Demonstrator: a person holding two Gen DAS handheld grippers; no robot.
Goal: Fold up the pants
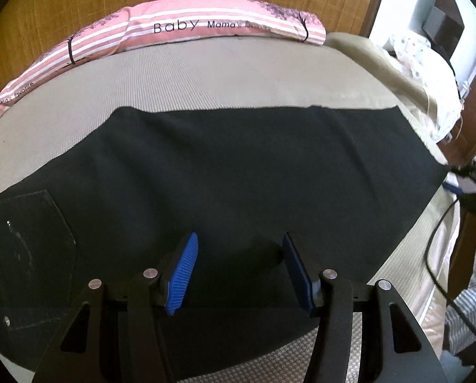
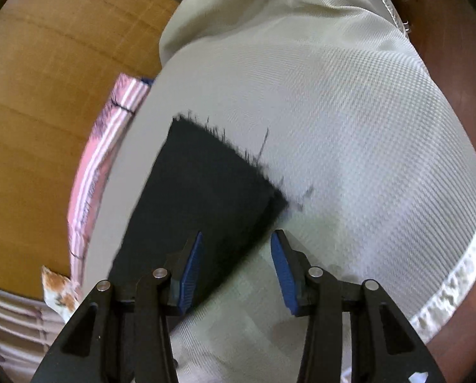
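Here the black pants (image 1: 222, 172) lie flat across the bed (image 1: 206, 73), pocket end at left, frayed hem (image 2: 231, 150) at right. The left gripper (image 1: 239, 271) hovers over mid-leg, jaws partly open, holding nothing. The right gripper (image 2: 236, 268) hangs near the hem corner, jaws likewise apart and empty. Pinching hem and near edge together, then carrying the hem toward the pocket end, should give a square fold.

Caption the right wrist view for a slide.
Right gripper, jaws open and empty, above the frayed hem of black pants on a grey mattress.
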